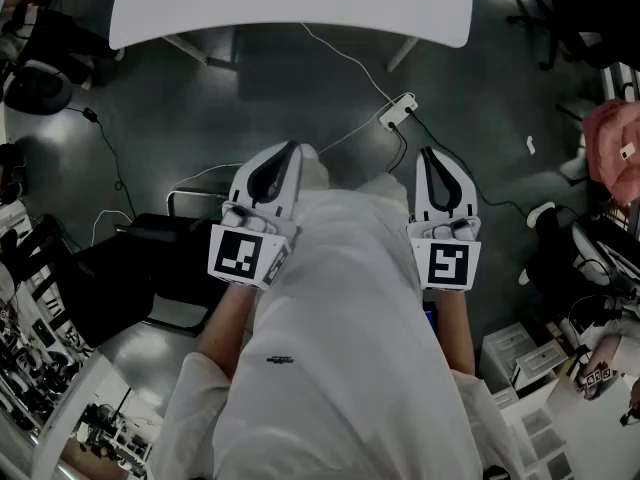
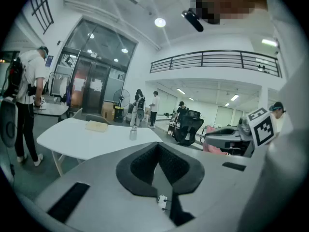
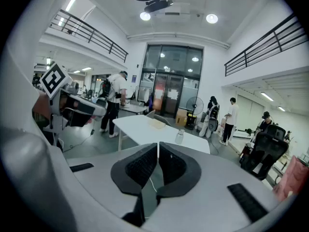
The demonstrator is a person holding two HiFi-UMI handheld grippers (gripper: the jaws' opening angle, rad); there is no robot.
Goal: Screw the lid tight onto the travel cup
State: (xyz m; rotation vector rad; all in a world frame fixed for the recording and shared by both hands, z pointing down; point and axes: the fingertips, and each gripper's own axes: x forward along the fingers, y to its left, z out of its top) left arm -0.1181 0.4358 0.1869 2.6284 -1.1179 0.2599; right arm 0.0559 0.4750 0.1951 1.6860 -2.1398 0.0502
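View from above, looking steeply down: a person in a white shirt holds two claws close to the body, side by side over a dark floor. The left claw and right claw both point away from the person and slightly down, well apart from each other. Each carries a cube with a black-and-white square marker at its near end.

In the left claw view, the two dark ribbed pads are pressed together with nothing between them. In the right claw view, the pads also meet along a thin line and pinch nothing.

A white worktop stands well ahead of the claws, at the top of the head view. The cup, small and silvery, stands upright near the worktop's near edge; no claw is close to it. It is too small to tell whether its lid is on. A flat beige pad lies on the worktop, just behind the cup and to its left.

On the floor between the person and the worktop lies a white power strip with a white cable running toward the worktop. Beyond the worktop, several people stand in a bright hall with tall glass doors and a railed balcony.
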